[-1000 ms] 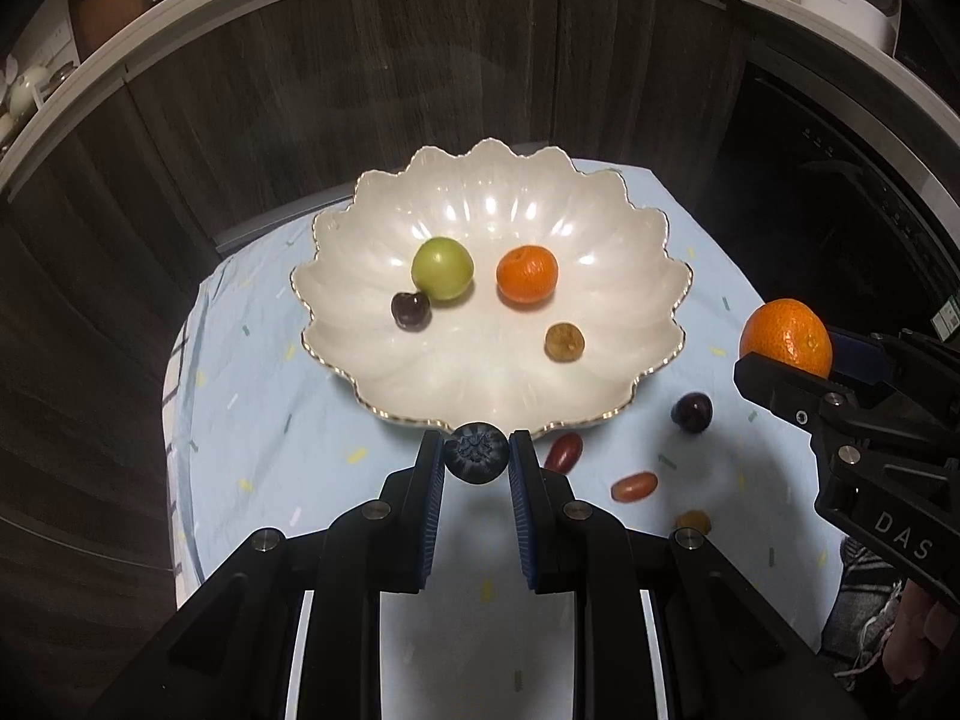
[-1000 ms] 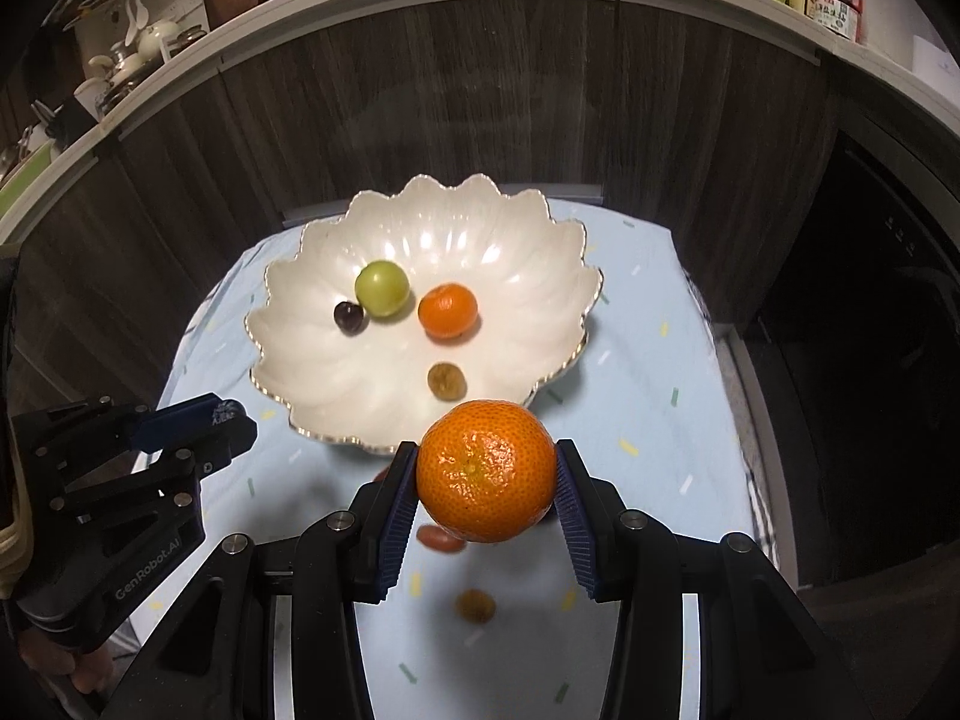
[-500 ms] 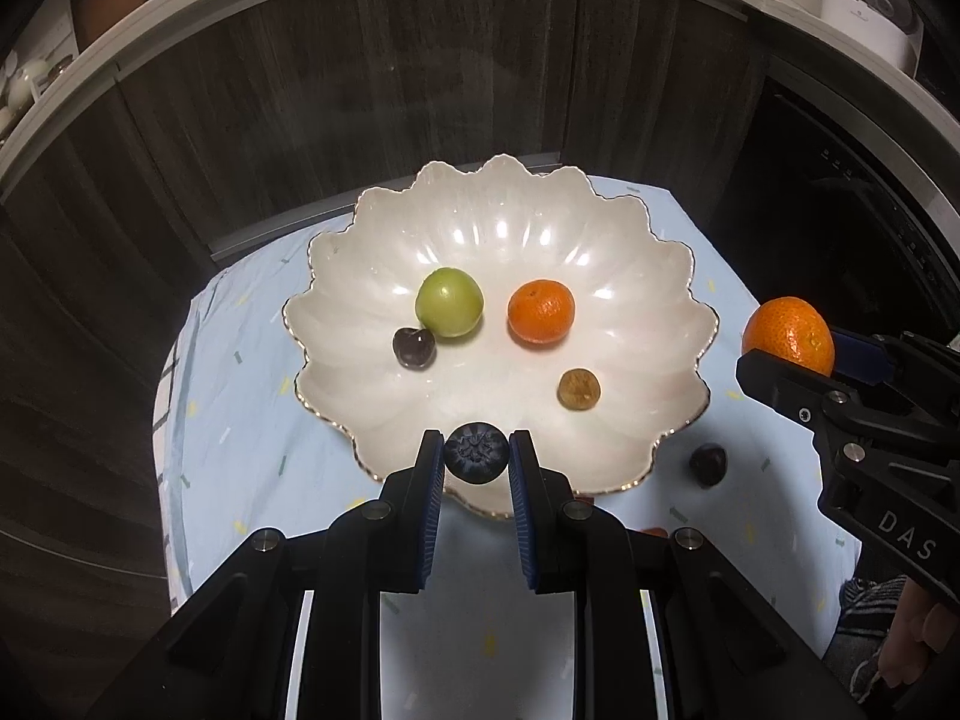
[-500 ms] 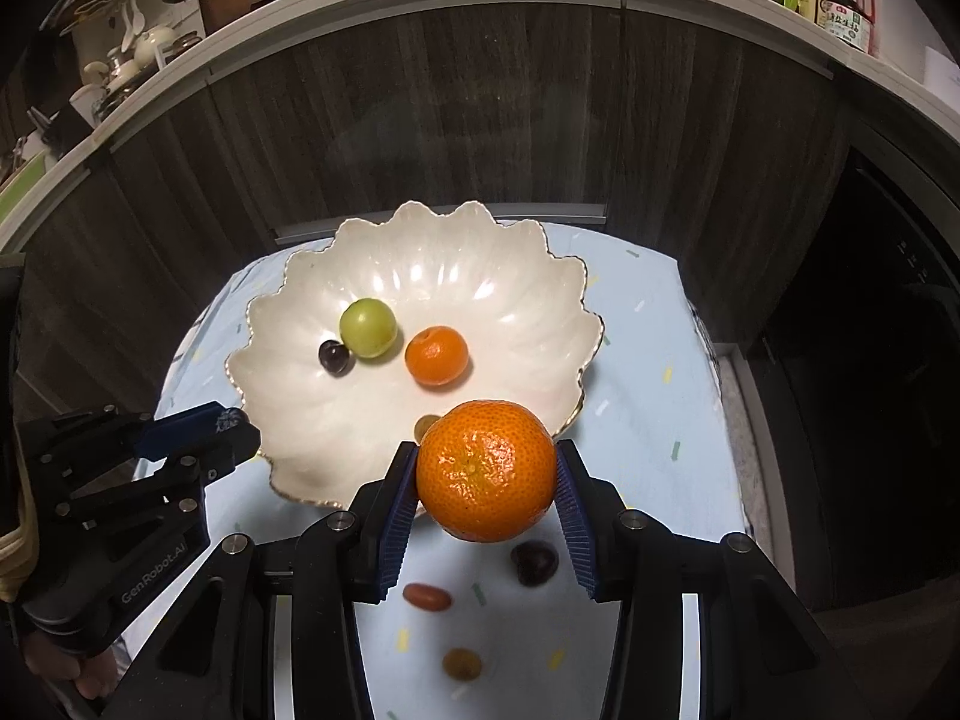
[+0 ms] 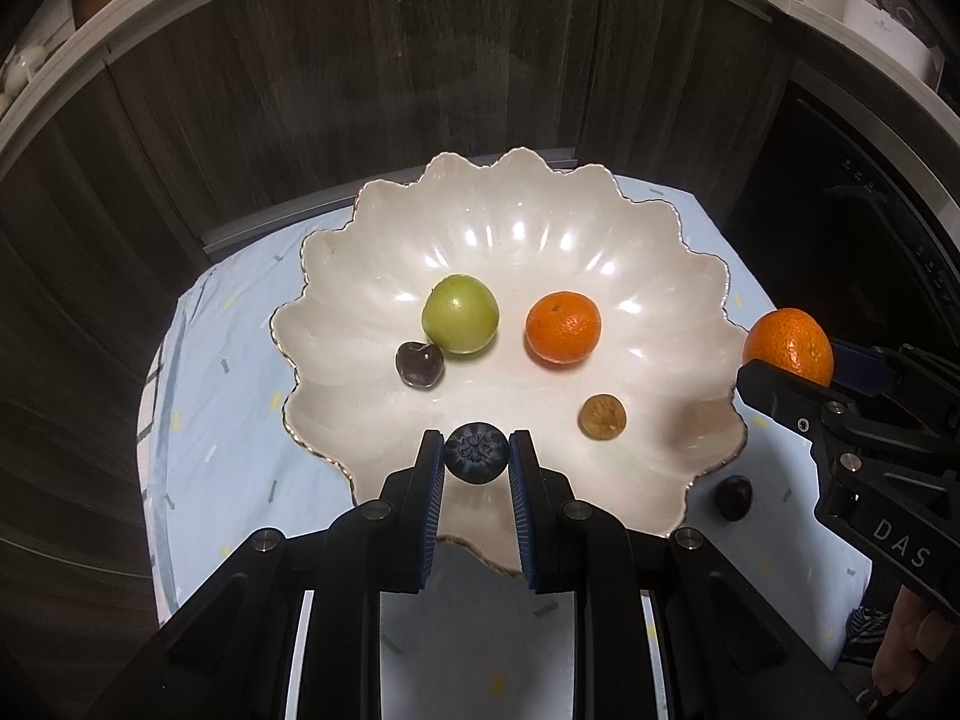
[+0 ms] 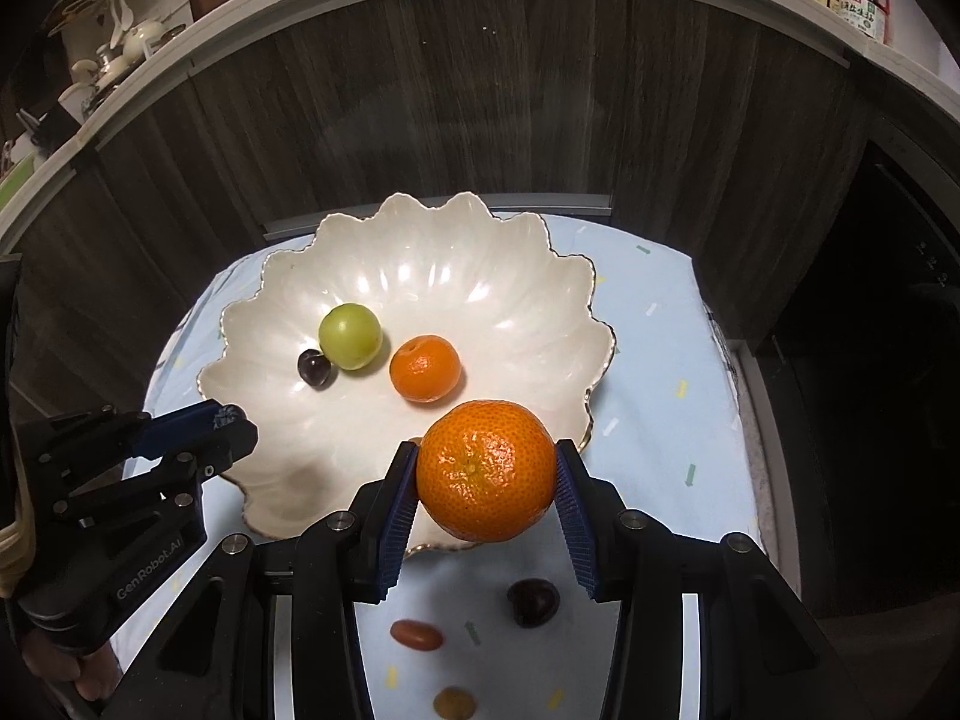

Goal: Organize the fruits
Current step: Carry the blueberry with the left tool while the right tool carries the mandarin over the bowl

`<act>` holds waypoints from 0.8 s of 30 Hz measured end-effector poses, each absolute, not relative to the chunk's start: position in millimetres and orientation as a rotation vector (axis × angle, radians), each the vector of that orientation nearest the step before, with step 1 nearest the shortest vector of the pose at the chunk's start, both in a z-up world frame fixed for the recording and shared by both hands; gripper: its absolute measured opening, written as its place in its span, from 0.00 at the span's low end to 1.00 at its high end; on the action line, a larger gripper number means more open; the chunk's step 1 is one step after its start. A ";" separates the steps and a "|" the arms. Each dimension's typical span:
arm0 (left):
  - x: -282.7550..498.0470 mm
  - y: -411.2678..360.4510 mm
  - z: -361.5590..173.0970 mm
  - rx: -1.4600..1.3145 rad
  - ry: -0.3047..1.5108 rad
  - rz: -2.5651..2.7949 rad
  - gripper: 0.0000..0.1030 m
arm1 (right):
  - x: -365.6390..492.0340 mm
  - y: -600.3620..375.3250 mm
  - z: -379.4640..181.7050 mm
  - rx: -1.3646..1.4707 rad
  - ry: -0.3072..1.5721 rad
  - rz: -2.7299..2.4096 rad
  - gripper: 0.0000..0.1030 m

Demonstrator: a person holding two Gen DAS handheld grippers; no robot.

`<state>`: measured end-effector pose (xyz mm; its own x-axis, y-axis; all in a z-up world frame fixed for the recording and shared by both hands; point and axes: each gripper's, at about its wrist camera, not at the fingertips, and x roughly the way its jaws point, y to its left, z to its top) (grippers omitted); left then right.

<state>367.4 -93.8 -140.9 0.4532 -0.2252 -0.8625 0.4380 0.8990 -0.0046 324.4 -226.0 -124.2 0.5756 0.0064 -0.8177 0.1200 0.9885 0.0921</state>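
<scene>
A white scalloped bowl (image 5: pixel 540 240) (image 6: pixel 480 276) stands on a light blue cloth. In it lie a green plum (image 5: pixel 460 314) (image 6: pixel 350 336), a small mandarin (image 5: pixel 563 327) (image 6: pixel 425 368), a dark cherry (image 5: pixel 419 364) (image 6: pixel 314 367) and a brown longan (image 5: pixel 602 416). My left gripper (image 5: pixel 476 456) is shut on a blueberry (image 5: pixel 476 453) over the bowl's near rim. My right gripper (image 6: pixel 486 471) is shut on a large mandarin (image 6: pixel 485 470) (image 5: pixel 787 345) over the bowl's right front rim.
On the cloth (image 6: pixel 654 360) in front of the bowl lie a dark cherry (image 6: pixel 533 602) (image 5: pixel 733 497), a red grape (image 6: pixel 416 635) and a brown fruit (image 6: pixel 454 702). Dark wood cabinet fronts (image 5: pixel 420 72) rise behind the table.
Both grippers have moved forward toward the bowl with their fruits. The blueberry went from before the rim to over it; the large mandarin now overlaps the bowl's right front edge.
</scene>
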 end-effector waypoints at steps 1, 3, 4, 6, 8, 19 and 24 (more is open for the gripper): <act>369.3 -93.9 -142.5 0.228 1.026 -0.413 0.22 | 325.4 -225.9 -125.7 0.143 0.958 -0.066 0.44; 372.7 -93.9 -145.5 0.222 1.032 -0.412 0.22 | 328.4 -226.1 -128.7 0.143 0.964 -0.065 0.44; 374.1 -94.3 -146.8 0.220 1.035 -0.411 0.22 | 330.3 -226.2 -130.6 0.144 0.968 -0.064 0.44; 376.4 -94.8 -149.1 0.218 1.039 -0.410 0.22 | 332.5 -226.7 -133.0 0.146 0.974 -0.062 0.44; 378.2 -95.1 -151.2 0.217 1.044 -0.410 0.22 | 335.0 -227.0 -136.0 0.146 0.982 -0.060 0.44; 382.1 -95.3 -159.3 0.211 1.067 -0.411 0.22 | 342.0 -224.7 -145.9 0.144 1.022 -0.031 0.44; 382.3 -93.3 -162.3 0.198 1.069 -0.404 0.39 | 344.0 -223.4 -149.5 0.131 1.027 -0.034 0.45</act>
